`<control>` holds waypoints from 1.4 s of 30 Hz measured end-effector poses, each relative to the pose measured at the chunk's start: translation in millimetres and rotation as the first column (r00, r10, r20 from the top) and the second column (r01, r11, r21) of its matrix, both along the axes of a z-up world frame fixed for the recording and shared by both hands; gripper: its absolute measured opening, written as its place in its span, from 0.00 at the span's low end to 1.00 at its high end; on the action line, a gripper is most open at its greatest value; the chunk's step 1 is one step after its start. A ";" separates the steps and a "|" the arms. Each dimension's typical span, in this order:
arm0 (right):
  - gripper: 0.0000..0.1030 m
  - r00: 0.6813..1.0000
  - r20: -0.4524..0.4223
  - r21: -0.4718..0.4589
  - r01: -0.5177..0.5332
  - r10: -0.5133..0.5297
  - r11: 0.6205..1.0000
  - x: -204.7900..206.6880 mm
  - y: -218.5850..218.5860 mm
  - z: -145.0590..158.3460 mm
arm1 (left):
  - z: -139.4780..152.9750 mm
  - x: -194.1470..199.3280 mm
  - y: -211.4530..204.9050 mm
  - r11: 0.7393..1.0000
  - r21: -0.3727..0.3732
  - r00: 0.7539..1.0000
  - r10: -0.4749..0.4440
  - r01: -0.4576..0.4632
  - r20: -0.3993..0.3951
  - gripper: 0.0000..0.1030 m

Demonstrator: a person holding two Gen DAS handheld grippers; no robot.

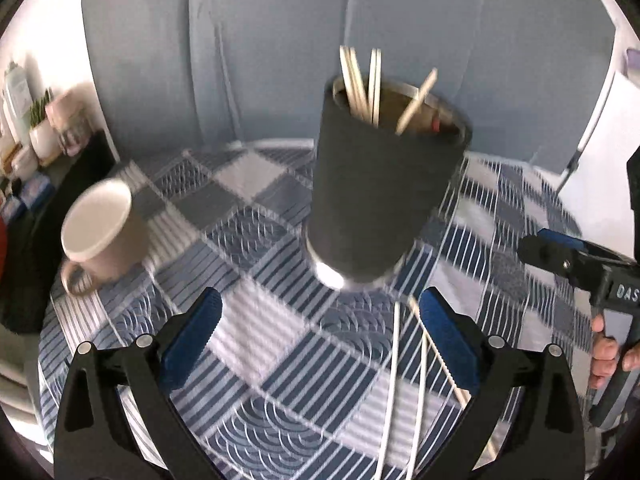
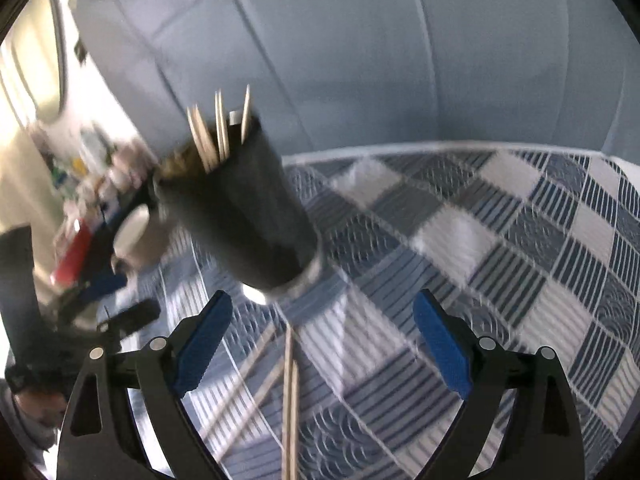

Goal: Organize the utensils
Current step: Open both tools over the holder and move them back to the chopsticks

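Observation:
A dark cylindrical holder (image 1: 376,192) with a metal rim stands on the checked tablecloth (image 1: 256,236) and holds several wooden chopsticks (image 1: 360,88). More loose chopsticks (image 1: 404,380) lie on the cloth in front of it. My left gripper (image 1: 320,340) is open and empty, just short of the holder's base. In the right wrist view the holder (image 2: 248,216) stands ahead to the left, with loose chopsticks (image 2: 288,400) lying between the open, empty fingers of my right gripper (image 2: 322,344). The right gripper also shows at the right edge of the left wrist view (image 1: 576,268).
A beige mug (image 1: 100,232) stands on the cloth to the left of the holder. A shelf with bottles and a small plant (image 1: 36,120) is at the far left. A blue-grey curtain (image 1: 280,40) hangs behind the round table.

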State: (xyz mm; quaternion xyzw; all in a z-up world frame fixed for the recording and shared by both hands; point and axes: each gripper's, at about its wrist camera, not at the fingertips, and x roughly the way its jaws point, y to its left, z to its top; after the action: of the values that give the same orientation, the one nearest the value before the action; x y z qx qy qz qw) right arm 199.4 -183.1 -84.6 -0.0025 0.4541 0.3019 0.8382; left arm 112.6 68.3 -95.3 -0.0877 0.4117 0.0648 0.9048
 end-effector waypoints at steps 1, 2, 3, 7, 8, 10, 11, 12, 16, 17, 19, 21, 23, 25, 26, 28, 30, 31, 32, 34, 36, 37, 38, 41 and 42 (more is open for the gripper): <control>0.85 1.000 -0.015 -0.021 -0.010 0.010 1.000 -3.6 -0.5 -5.9 | -8.9 -2.5 -2.1 1.000 0.002 1.000 -0.001 0.001 -0.025 0.94; 0.85 0.999 -0.036 -0.046 -0.023 0.022 0.999 -8.5 -1.3 -14.4 | -17.3 -5.2 -4.1 1.000 0.001 0.999 -0.003 0.003 -0.048 0.94; 0.85 0.999 -0.046 -0.057 -0.032 0.030 0.998 -12.1 -1.2 -19.1 | -23.1 -7.8 -5.7 1.000 -0.002 0.998 -0.003 0.003 -0.064 0.94; 0.85 0.995 -0.082 -0.130 -0.064 0.054 0.989 -27.4 -3.4 -41.2 | -46.2 -21.7 -11.2 1.000 -0.011 0.993 0.002 -0.004 -0.116 0.94; 0.85 0.994 -0.092 -0.162 -0.075 0.061 0.984 -31.7 -2.8 -48.3 | -49.1 -23.4 -12.6 1.000 -0.008 0.992 0.003 -0.004 -0.128 0.94; 0.85 0.994 -0.086 -0.216 -0.085 0.068 0.973 -38.5 -1.2 -56.6 | -55.7 -26.5 -16.0 1.000 -0.001 0.989 0.004 -0.004 -0.147 0.94; 0.85 0.993 -0.085 -0.234 -0.094 0.076 0.968 -42.0 -0.6 -60.4 | -58.8 -28.0 -17.9 1.000 0.000 0.988 0.001 -0.001 -0.154 0.94; 0.85 0.992 -0.090 -0.241 -0.105 0.086 0.965 -43.8 -0.6 -63.7 | -60.5 -28.8 -19.4 1.000 0.003 0.987 0.000 0.001 -0.158 0.94; 0.85 0.992 -0.089 -0.281 -0.111 0.090 0.953 -49.3 -0.8 -72.1 | -69.6 -29.3 -26.2 1.000 0.009 0.980 -0.010 0.012 -0.196 0.94; 0.85 0.992 -0.093 -0.288 -0.108 0.085 0.952 -50.1 -1.3 -74.1 | -71.6 -29.0 -27.5 1.000 0.017 0.978 -0.009 0.012 -0.208 0.94; 0.85 0.991 -0.108 -0.291 -0.111 0.083 0.950 -50.9 -1.2 -76.7 | -75.0 -29.6 -30.2 0.999 0.032 0.974 -0.009 0.016 -0.226 0.94; 0.85 0.991 -0.105 -0.302 -0.113 0.085 0.946 -51.8 0.0 -78.0 | -78.3 -29.9 -31.7 0.999 0.034 0.970 -0.007 0.016 -0.242 0.94; 0.85 0.991 -0.109 -0.322 -0.114 0.083 0.940 -52.2 1.7 -81.4 | -82.8 -30.5 -33.1 0.999 0.037 0.966 -0.004 0.015 -0.258 0.94; 0.85 0.990 -0.117 -0.320 -0.111 0.077 0.941 -51.4 2.8 -83.6 | -84.1 -30.1 -33.5 0.999 0.032 0.966 -0.002 0.011 -0.260 0.94; 0.85 0.989 -0.124 -0.315 -0.110 0.074 0.943 -50.9 3.1 -84.9 | -85.3 -29.2 -34.0 0.999 0.041 0.963 0.001 0.010 -0.269 0.95; 0.85 0.990 -0.115 -0.320 -0.109 0.075 0.941 -51.5 4.7 -85.2 | -85.9 -28.0 -35.3 0.998 0.060 0.963 0.004 0.013 -0.271 0.95; 0.85 0.990 -0.116 -0.318 -0.109 0.076 0.942 -52.0 5.8 -85.4 | -85.8 -27.3 -34.8 0.999 0.051 0.959 0.014 0.001 -0.282 0.96; 0.86 0.991 -0.115 -0.317 -0.108 0.075 0.942 -52.2 6.4 -85.7 | -85.7 -27.6 -34.6 0.999 0.051 0.959 0.015 -0.001 -0.282 0.96; 0.86 0.990 -0.115 -0.318 -0.109 0.076 0.942 -52.5 7.1 -86.0 | -85.9 -27.8 -34.9 0.998 0.055 0.960 0.012 0.004 -0.280 0.96; 0.86 0.991 -0.114 -0.306 -0.104 0.072 0.946 -52.0 7.0 -83.4 | -86.0 -28.0 -34.8 0.998 0.054 0.961 0.006 0.009 -0.277 0.96; 0.86 0.992 -0.114 -0.280 -0.086 0.056 0.956 -50.0 5.4 -79.1 | -85.9 -27.7 -34.9 0.998 0.055 0.961 0.004 0.012 -0.276 0.96; 0.86 0.989 -0.135 -0.275 -0.090 0.054 0.957 -47.7 5.6 -79.6 | -85.9 -28.0 -34.9 0.998 0.056 0.962 0.004 0.012 -0.275 0.96; 0.86 0.987 -0.149 -0.274 -0.093 0.054 0.957 -46.2 6.1 -80.7 | -85.8 -27.8 -34.9 0.998 0.056 0.962 0.004 0.011 -0.274 0.96; 0.87 0.987 -0.157 -0.288 -0.085 0.040 0.954 -46.0 6.6 -85.2 | -86.1 -27.5 -34.7 0.998 0.056 0.961 0.004 0.012 -0.275 0.96; 0.86 0.989 -0.144 -0.300 -0.086 0.044 0.950 -48.2 8.0 -85.6 | -86.0 -27.5 -34.8 0.998 0.056 0.961 0.003 0.013 -0.275 0.96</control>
State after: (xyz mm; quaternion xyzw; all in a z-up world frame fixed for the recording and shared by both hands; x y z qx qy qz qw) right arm 151.3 -175.2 -170.2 -0.1266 0.5507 0.2550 0.7847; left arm 85.1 33.5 -181.3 -0.0509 0.5316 0.0861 0.8411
